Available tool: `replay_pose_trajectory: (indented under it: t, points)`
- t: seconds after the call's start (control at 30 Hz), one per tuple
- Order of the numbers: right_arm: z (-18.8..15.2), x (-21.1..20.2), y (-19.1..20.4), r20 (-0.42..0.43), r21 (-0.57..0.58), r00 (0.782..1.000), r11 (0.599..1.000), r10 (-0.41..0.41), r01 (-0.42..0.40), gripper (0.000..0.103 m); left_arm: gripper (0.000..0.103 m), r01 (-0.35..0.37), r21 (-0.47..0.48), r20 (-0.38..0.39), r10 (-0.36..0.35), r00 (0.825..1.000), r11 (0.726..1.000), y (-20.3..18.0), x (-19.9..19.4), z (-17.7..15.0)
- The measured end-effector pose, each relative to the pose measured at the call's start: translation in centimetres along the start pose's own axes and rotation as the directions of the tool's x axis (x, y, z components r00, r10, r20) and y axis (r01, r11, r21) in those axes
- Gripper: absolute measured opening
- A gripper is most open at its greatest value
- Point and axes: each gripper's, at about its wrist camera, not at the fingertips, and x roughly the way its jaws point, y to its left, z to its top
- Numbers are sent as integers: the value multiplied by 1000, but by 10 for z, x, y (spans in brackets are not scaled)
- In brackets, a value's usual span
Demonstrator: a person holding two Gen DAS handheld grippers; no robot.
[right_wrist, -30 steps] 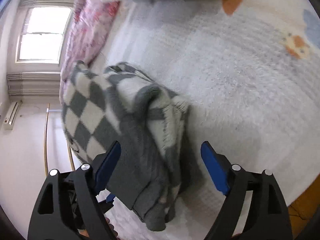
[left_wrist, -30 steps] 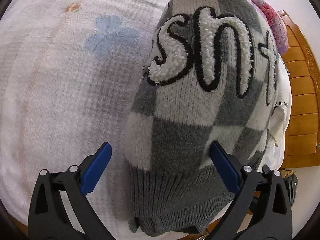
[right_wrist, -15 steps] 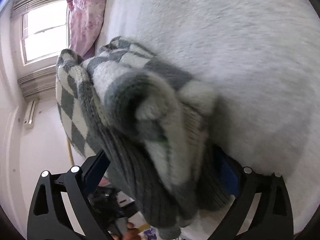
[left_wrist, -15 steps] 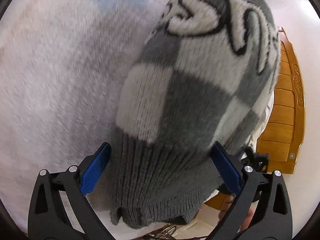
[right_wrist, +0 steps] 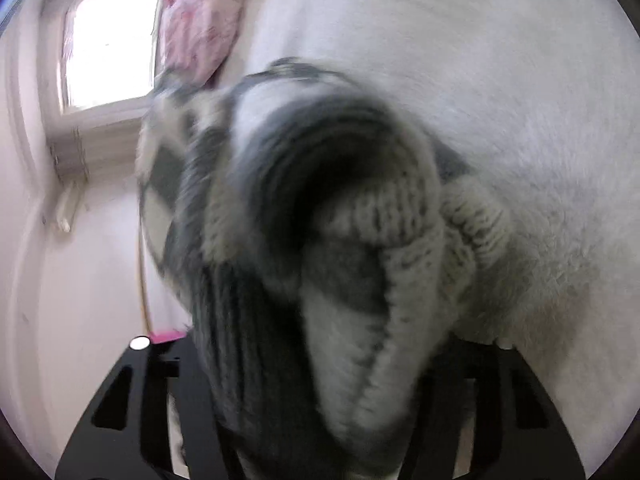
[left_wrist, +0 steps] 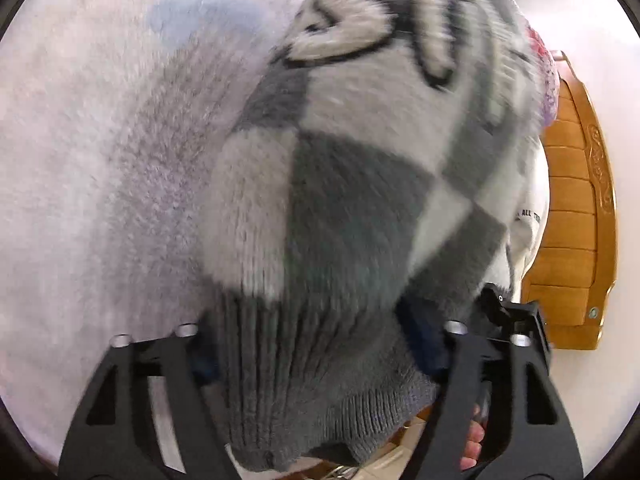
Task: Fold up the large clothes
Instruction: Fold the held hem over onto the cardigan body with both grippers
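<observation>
A grey and white checkered knit sweater [left_wrist: 360,208] with fuzzy white lettering lies folded in a thick bundle on the white fleece bed cover [left_wrist: 100,160]. My left gripper [left_wrist: 316,360] is shut on its dark ribbed hem, which fills the space between the jaws. In the right wrist view the sweater [right_wrist: 320,260] bulges close to the lens, blurred. My right gripper [right_wrist: 320,400] is shut on the bundled edge; the blue pads are hidden by the knit.
A wooden bed frame [left_wrist: 576,220] stands at the right in the left wrist view, with a white garment [left_wrist: 528,220] beside it. A pink floral quilt [right_wrist: 196,20] and a window [right_wrist: 108,48] are at the upper left in the right wrist view.
Both grippers moved forward onto the sweater's edge and closed on it. The sweater now fills both views, blurred by motion.
</observation>
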Motion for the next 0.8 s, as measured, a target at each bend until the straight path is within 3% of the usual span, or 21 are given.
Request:
replay_pose_trajectory:
  t: [0.23,0.37,0.67,0.8]
  points:
    - [17,-37,112,-21,-224,998,973,-63,56,42,49,-33,101,109,22,994,994,-74,-69,-9]
    - [20,-72,176,-6,-330,995,939,-103,96,42,45,-28,159,127,7,992,987,-118,-105,-14]
    - [-24,-170,209,94,-339,986,927,-135,159,41,42,46,301,55,-66,996,952,-191,-155,-45]
    - [-32,-209,220,144,-338,983,928,-115,158,41,42,74,394,30,-93,995,916,-235,-174,-59]
